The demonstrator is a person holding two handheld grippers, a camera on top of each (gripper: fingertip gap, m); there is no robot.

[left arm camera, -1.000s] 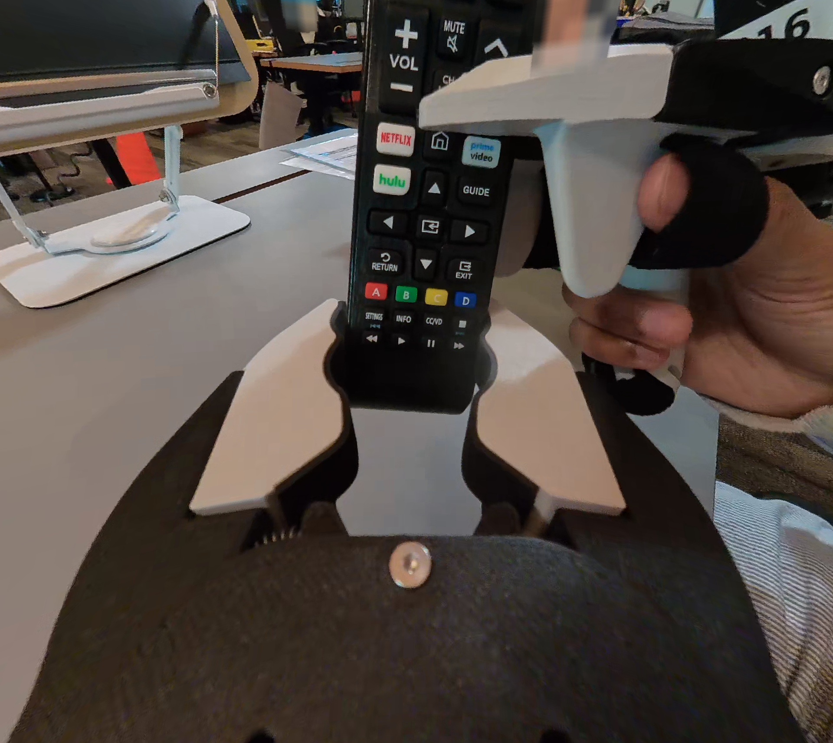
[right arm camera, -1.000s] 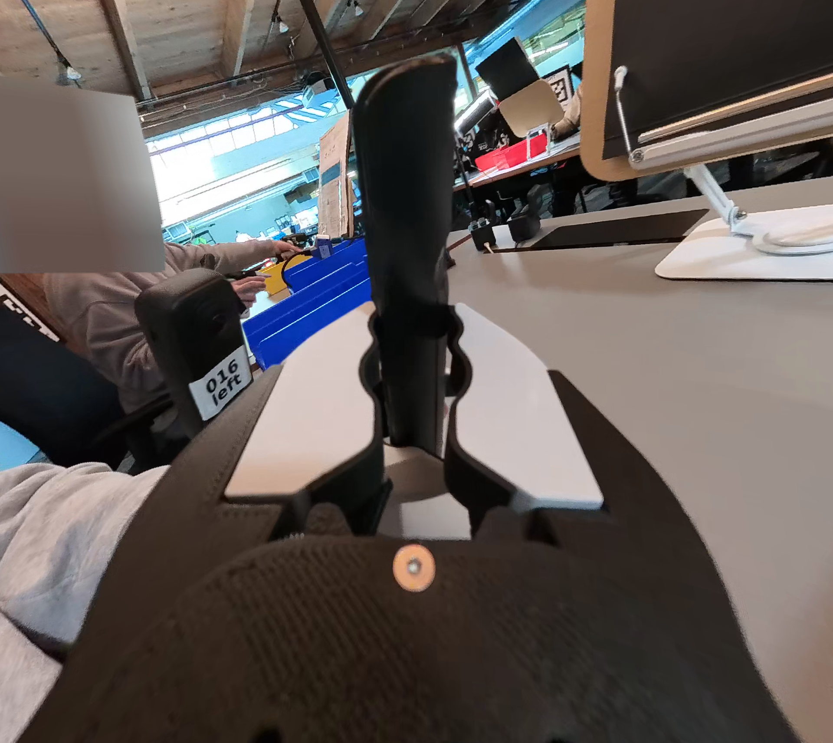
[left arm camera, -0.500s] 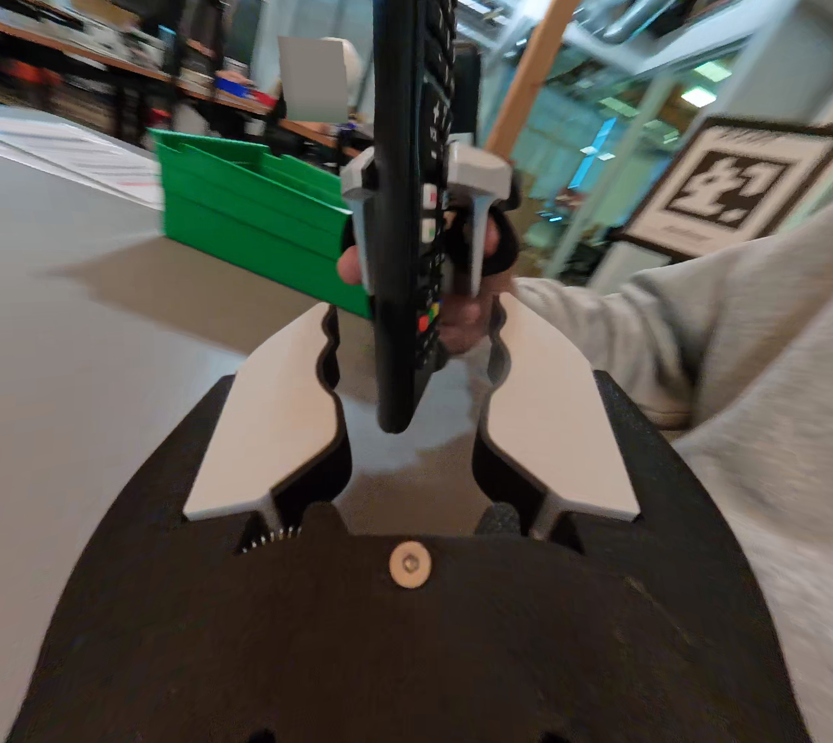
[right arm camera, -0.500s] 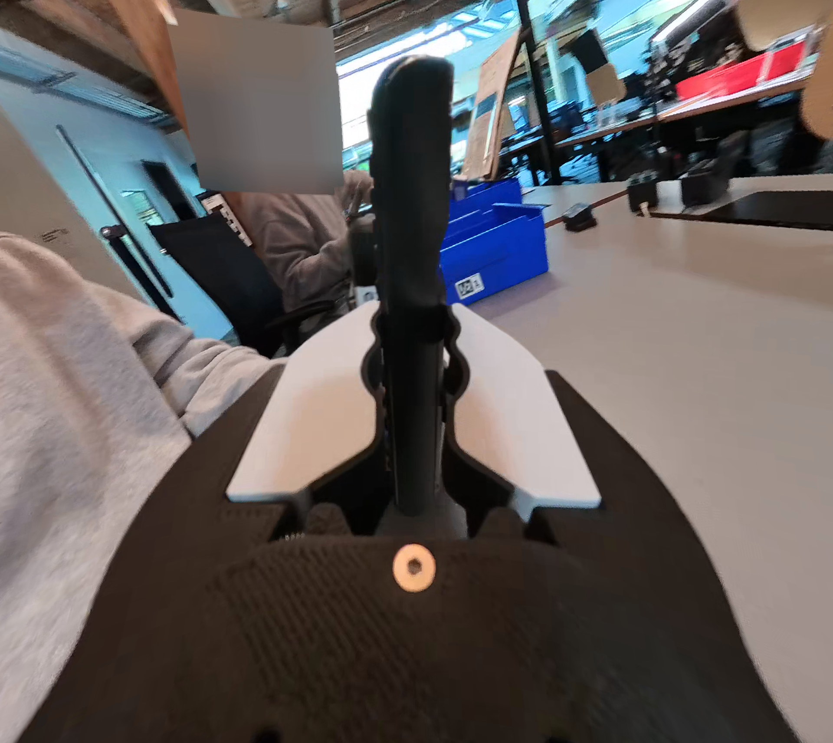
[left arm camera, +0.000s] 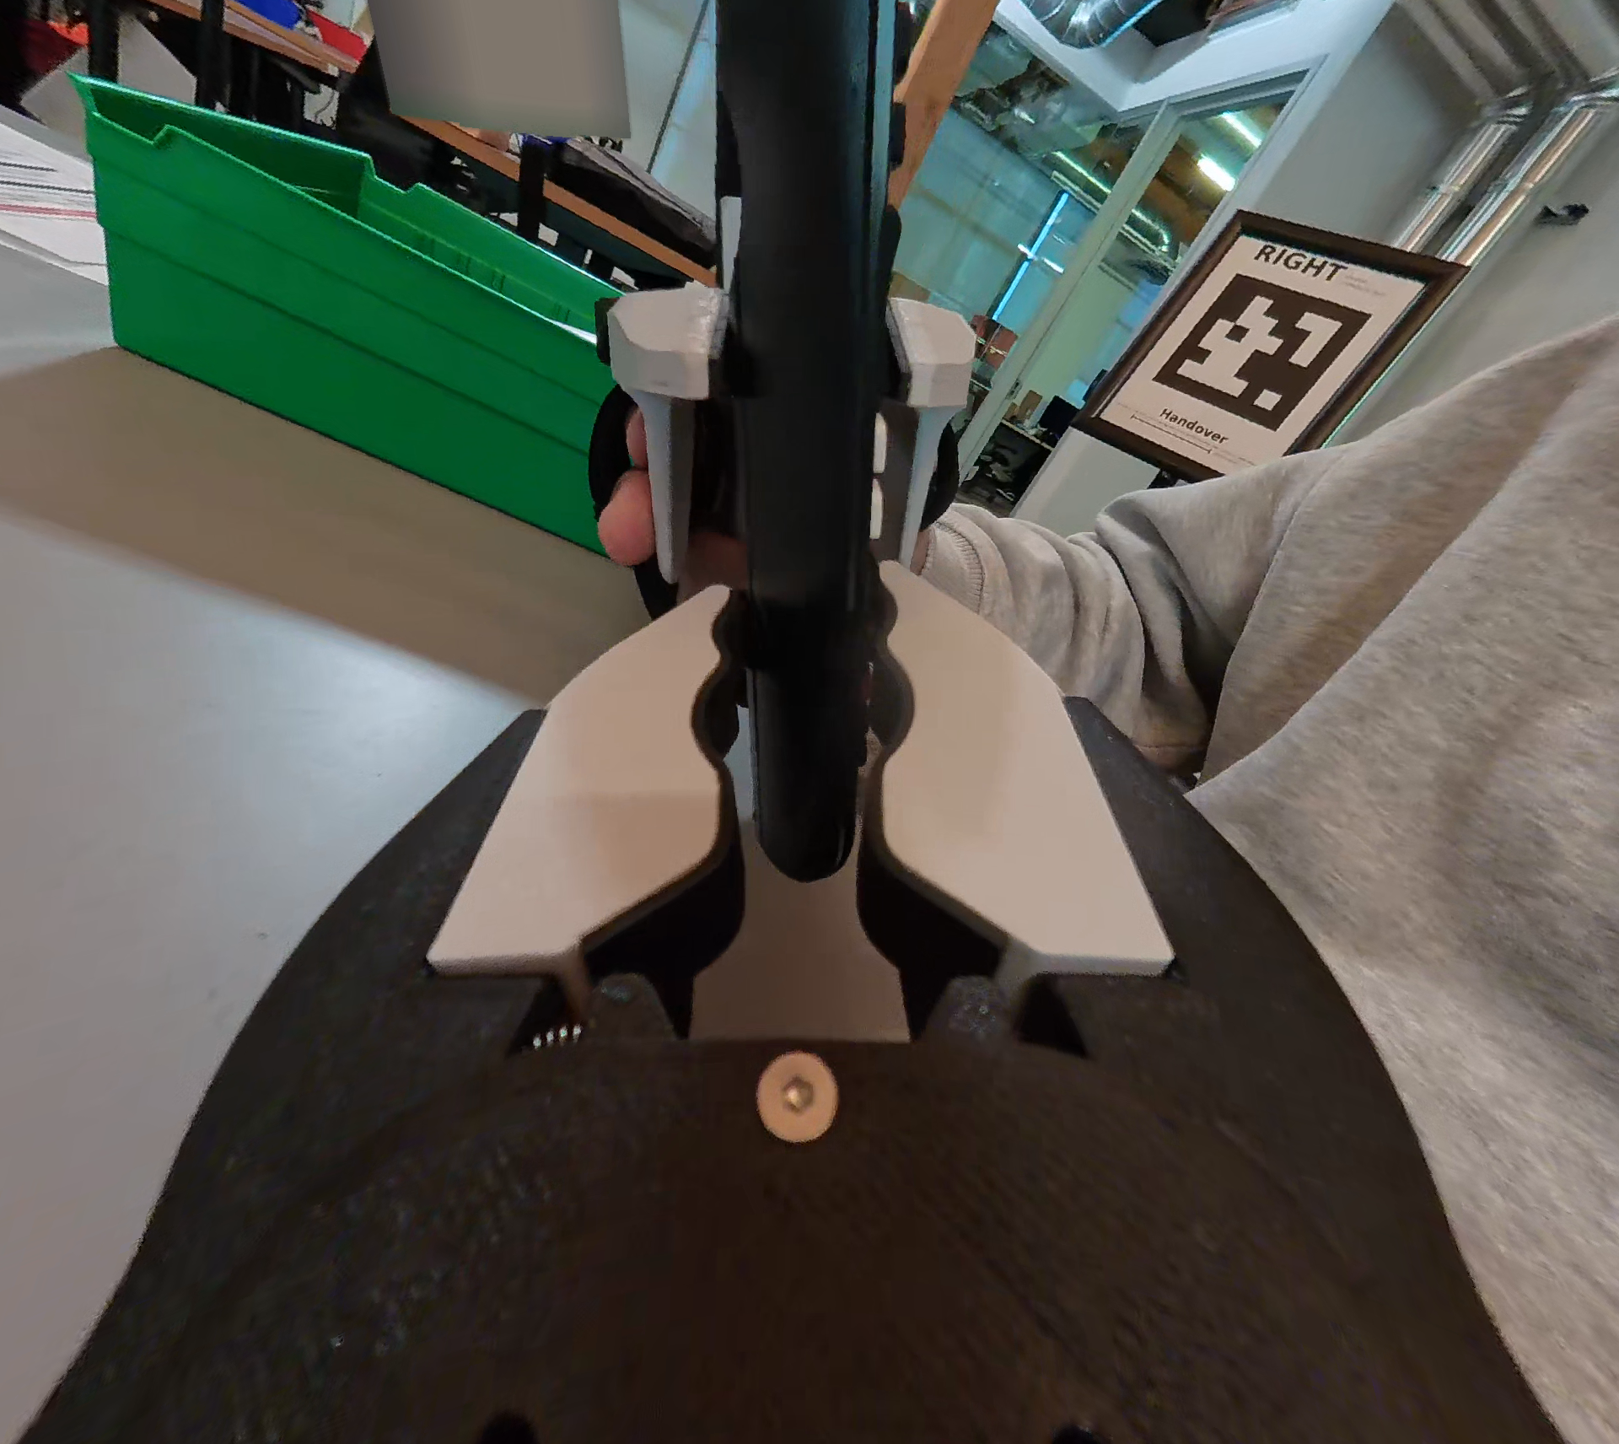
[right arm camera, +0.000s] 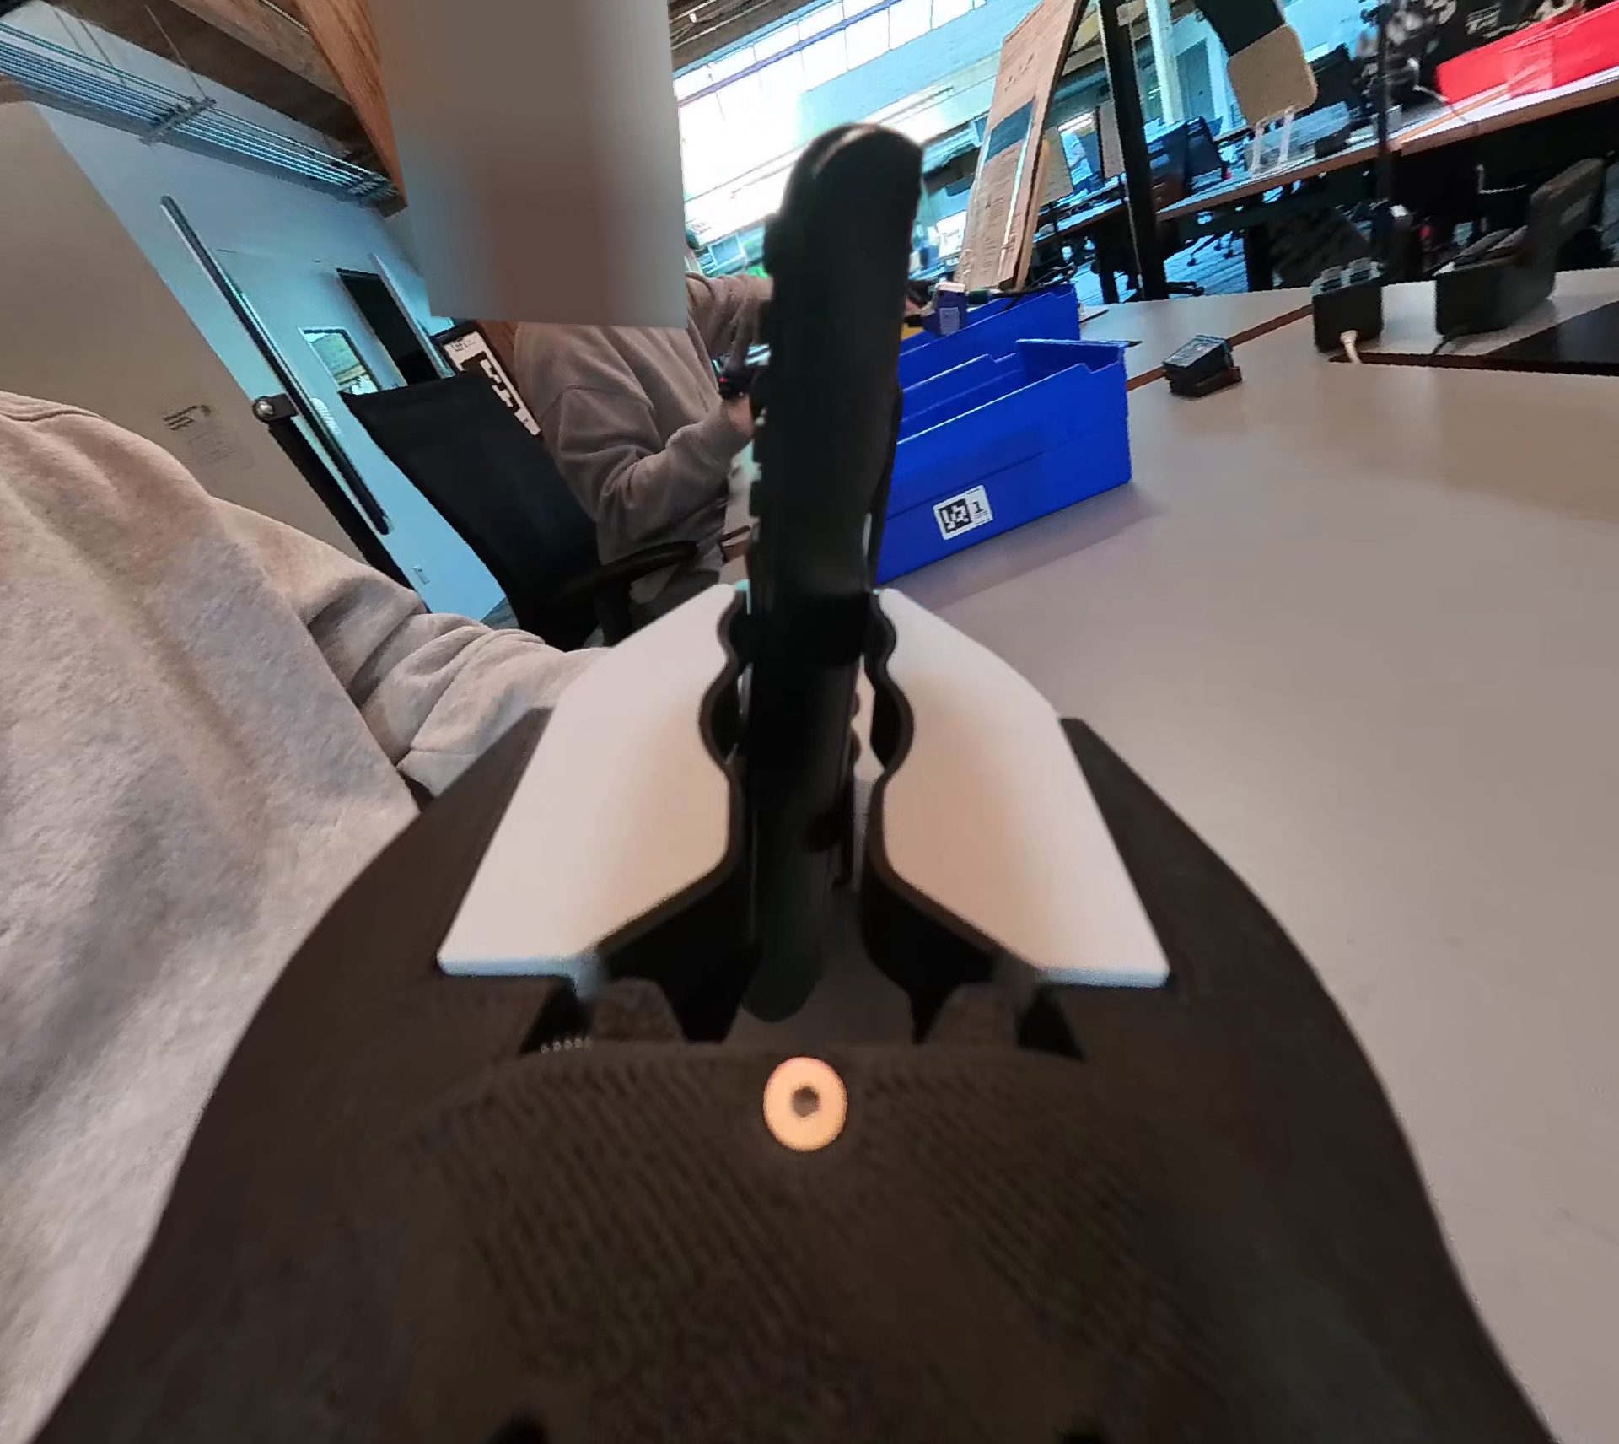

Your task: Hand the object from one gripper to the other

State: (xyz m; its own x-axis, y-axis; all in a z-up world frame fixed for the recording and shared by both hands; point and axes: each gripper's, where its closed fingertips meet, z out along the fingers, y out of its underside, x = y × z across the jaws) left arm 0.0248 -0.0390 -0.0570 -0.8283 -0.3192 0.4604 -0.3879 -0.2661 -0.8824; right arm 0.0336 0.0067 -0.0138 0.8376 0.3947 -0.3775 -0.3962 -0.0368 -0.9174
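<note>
A black remote control (left arm camera: pixel 806 175) stands upright and edge-on above the grey table (left arm camera: pixel 175 745). My left gripper (left arm camera: pixel 804 613) is shut on its lower end, both white fingers pressed against its sides. My right gripper (left arm camera: pixel 793 350), held by a hand, shows farther off in the left wrist view, clamped on the remote higher up. In the right wrist view my right gripper (right arm camera: pixel 802 613) is shut on the remote (right arm camera: pixel 832 350), which sticks up between its fingers. The left gripper is hidden in that view.
A green bin (left arm camera: pixel 307 280) sits on the table behind the remote, and a framed marker sign (left arm camera: pixel 1261 350) stands to the right. A blue bin (right arm camera: pixel 1007 438) and small black devices (right arm camera: pixel 1200 359) lie on the table (right arm camera: pixel 1314 657). A seated person (right arm camera: pixel 631 420) is beyond.
My left gripper, open around the remote's lower end half a second ago, has closed on it. My right gripper has stayed shut on the remote. Both views have swung round.
</note>
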